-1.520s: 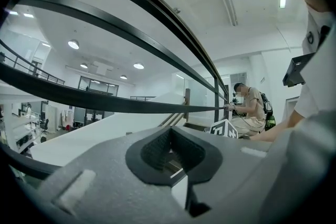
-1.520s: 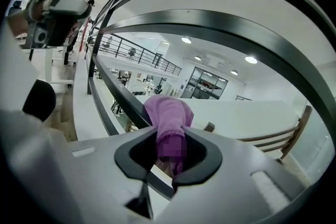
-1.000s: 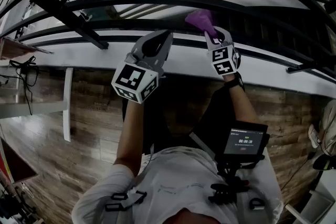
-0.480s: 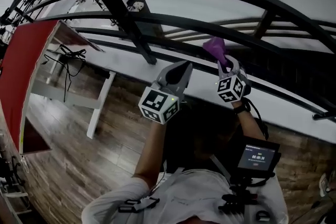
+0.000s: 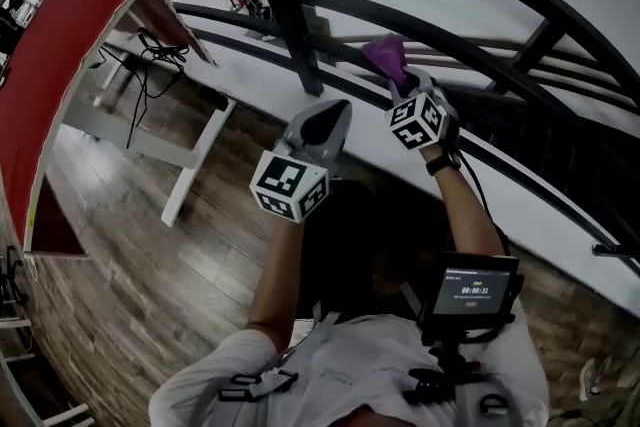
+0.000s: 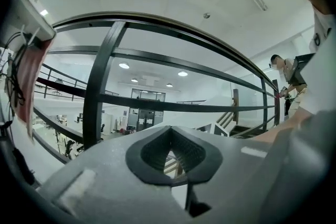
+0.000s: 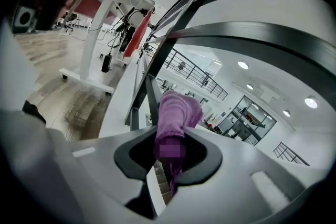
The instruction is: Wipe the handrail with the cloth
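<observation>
Since one gripper is enough for wiping, the left gripper (image 5: 333, 113) hangs closest to the person. Its jaws are pressed together with nothing in them. A bit farther out, the right gripper (image 5: 405, 85) is squeezed tight on the purple cloth (image 5: 384, 55), so the cloth will not slip when it rubs. The cloth sticks out past the jaws and points up at the black handrail (image 7: 273, 42). It is very near the handrail, but I cannot tell if it touches.
</observation>
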Demonstrator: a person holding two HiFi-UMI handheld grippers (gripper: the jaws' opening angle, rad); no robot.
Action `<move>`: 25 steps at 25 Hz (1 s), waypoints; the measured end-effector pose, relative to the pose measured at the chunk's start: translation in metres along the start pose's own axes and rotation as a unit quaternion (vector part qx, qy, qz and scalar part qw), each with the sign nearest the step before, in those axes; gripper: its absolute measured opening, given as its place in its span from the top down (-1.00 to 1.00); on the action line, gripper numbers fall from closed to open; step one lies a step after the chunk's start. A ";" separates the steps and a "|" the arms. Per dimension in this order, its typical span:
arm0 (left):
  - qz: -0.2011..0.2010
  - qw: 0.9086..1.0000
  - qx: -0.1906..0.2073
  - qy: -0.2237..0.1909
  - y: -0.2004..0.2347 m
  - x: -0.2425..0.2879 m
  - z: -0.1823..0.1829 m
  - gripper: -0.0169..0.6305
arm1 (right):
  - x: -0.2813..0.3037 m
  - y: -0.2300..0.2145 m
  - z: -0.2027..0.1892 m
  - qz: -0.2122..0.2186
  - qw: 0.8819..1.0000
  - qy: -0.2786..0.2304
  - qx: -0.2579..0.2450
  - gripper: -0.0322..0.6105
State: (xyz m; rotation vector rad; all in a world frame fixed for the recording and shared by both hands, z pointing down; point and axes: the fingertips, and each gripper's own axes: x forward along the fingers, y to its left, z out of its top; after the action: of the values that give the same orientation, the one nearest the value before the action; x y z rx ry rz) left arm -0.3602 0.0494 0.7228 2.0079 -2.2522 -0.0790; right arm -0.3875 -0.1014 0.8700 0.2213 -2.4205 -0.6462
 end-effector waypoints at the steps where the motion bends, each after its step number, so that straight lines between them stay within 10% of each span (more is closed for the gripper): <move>1: 0.007 1.000 -0.001 -0.001 0.006 -0.006 0.000 0.95 | 0.008 0.004 0.010 0.006 1.000 0.001 -0.003 0.68; 25: 0.083 0.995 -0.048 0.028 0.083 -0.089 -0.045 0.95 | 0.116 0.069 0.128 0.038 0.995 -0.028 -0.091 0.63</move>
State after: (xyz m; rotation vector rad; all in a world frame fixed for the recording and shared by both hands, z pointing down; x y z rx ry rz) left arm -0.4266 0.1492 0.7727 1.7475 -2.3216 -0.1119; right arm -0.5575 -0.0267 0.8768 0.0354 -2.3930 -0.8412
